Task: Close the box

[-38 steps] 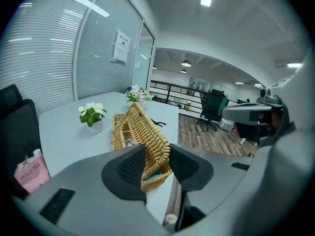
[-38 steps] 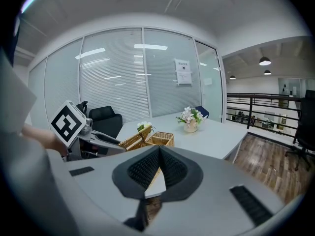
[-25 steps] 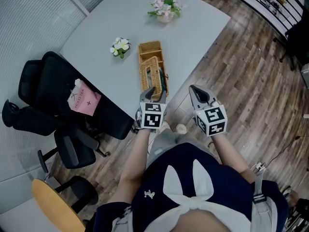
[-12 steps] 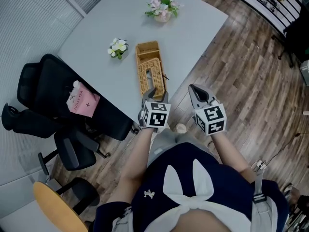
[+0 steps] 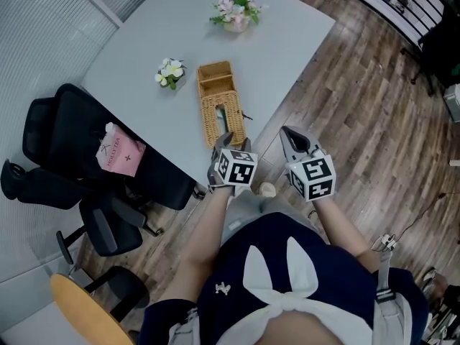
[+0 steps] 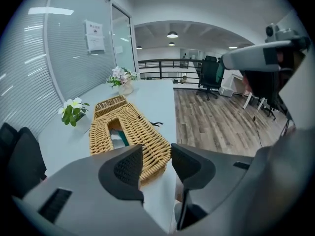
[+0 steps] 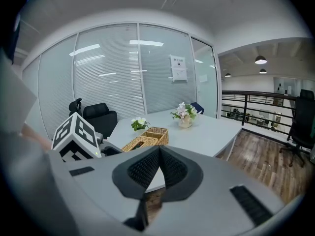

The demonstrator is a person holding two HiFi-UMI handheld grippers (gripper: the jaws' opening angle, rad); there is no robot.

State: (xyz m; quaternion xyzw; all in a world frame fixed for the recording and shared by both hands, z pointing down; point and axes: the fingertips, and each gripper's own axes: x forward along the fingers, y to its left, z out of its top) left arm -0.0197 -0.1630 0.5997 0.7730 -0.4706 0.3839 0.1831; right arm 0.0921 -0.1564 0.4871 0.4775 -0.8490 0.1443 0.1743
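A long wicker box (image 5: 221,105) lies on the grey table (image 5: 144,56), near its front edge. Its slotted lid rests flat on the near part, while the far part is an open wicker compartment. In the left gripper view the box (image 6: 128,132) sits just beyond my jaws. My left gripper (image 5: 231,139) hovers at the box's near end, open, with nothing between its fingers (image 6: 156,163). Over the wooden floor beside the table edge, my right gripper (image 5: 291,136) is shut and empty (image 7: 158,168). From there the box (image 7: 147,137) shows far off to the left.
A small pot of white flowers (image 5: 169,72) stands left of the box, and a vase of pink flowers (image 5: 234,11) at the table's far end. A black office chair (image 5: 72,142) with a pink bag (image 5: 118,154) is at the left. Wooden floor lies on the right.
The box's lid, raised a second ago, has dropped flat. My left gripper has drawn back from the box toward the table edge. The right gripper has stayed put.
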